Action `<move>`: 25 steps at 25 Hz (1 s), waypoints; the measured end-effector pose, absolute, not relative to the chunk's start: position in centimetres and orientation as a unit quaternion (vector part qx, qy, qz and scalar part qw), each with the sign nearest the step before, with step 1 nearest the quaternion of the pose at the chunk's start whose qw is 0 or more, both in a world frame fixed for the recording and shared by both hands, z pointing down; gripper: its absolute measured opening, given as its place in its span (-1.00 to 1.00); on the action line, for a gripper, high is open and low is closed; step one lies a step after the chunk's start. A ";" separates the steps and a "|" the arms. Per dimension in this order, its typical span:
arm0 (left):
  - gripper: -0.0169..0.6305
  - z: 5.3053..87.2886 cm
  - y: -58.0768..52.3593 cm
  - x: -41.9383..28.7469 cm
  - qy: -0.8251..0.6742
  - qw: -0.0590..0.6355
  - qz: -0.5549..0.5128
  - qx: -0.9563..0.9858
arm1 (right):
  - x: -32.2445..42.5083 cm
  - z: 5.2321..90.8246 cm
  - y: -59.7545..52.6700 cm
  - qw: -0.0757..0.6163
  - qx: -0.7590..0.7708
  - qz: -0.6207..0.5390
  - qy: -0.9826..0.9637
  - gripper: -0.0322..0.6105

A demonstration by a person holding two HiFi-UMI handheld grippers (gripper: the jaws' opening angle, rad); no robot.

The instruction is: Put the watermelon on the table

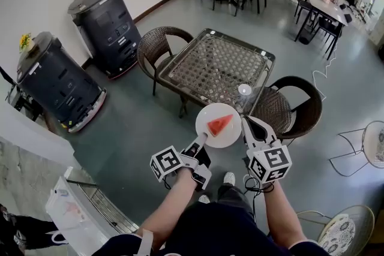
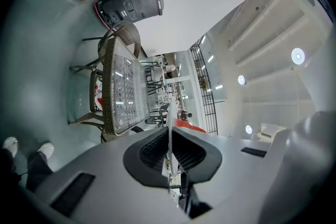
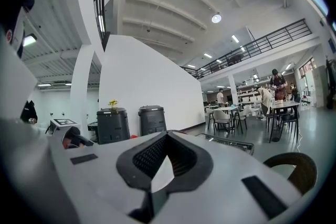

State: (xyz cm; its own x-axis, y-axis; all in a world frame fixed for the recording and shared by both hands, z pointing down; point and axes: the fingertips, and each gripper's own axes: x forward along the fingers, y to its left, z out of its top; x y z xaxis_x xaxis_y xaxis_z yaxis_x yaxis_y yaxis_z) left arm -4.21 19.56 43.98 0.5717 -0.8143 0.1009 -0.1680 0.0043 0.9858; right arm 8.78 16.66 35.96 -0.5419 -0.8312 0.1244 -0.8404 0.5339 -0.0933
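A red wedge of watermelon (image 1: 219, 124) lies on a round white plate (image 1: 211, 114) held in the air just short of the near corner of the glass-topped wicker table (image 1: 216, 63). My left gripper (image 1: 203, 138) is shut on the plate's near left rim, and my right gripper (image 1: 244, 123) is shut on its right rim. In the left gripper view the plate (image 2: 169, 118) shows edge-on between the pads, with the watermelon (image 2: 190, 126) red beyond it and the table (image 2: 123, 92) ahead. The right gripper view shows a white sliver of plate (image 3: 159, 178) pinched between the jaws.
Two wicker chairs (image 1: 157, 45) (image 1: 295, 110) flank the table, the second right beside the plate. A small clear round object (image 1: 244, 90) sits near the table's near corner. Two dark bins (image 1: 108, 21) (image 1: 54, 82) stand along the left wall. More tables and people are far behind.
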 end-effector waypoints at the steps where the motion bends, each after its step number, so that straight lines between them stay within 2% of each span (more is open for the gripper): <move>1: -0.90 44.0 19.2 -4.1 -0.377 0.601 -0.270 0.651 | 8.9 36.1 16.3 0.033 0.477 0.072 -0.875 -0.89; 25: -0.90 44.4 9.0 0.2 -0.423 0.581 -0.295 0.629 | 13.7 37.5 4.0 0.017 0.429 0.100 -0.898 -0.89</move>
